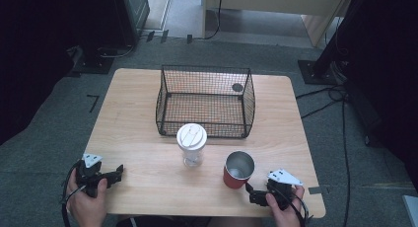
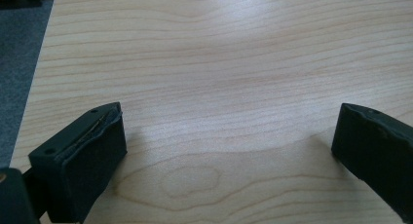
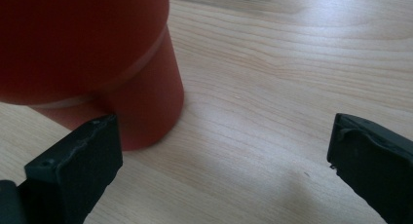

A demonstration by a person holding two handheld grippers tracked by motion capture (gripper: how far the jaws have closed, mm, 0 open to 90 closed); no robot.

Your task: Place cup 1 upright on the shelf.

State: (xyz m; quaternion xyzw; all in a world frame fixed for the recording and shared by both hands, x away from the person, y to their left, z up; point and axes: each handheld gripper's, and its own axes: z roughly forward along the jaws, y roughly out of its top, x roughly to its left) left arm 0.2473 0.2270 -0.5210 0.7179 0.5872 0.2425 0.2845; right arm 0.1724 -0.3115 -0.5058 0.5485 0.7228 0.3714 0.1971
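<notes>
A red cup (image 1: 238, 170) with a shiny metal inside stands upright near the table's front right. To its left stands a clear tumbler with a white lid (image 1: 191, 142), just in front of a black wire basket (image 1: 207, 68). My right gripper (image 1: 250, 193) is open, low by the front edge, just right of the red cup. In the right gripper view the red cup (image 3: 97, 63) rises close behind the left jaw, outside the open gripper (image 3: 224, 141). My left gripper (image 1: 117, 173) is open at the front left corner; its view has bare wood between the fingertips (image 2: 229, 131).
The wooden table (image 1: 133, 118) stands on grey carpet. Cables (image 1: 325, 96) run over the floor at the right, and dark stands sit at both back corners. Bare wood lies left and right of the basket.
</notes>
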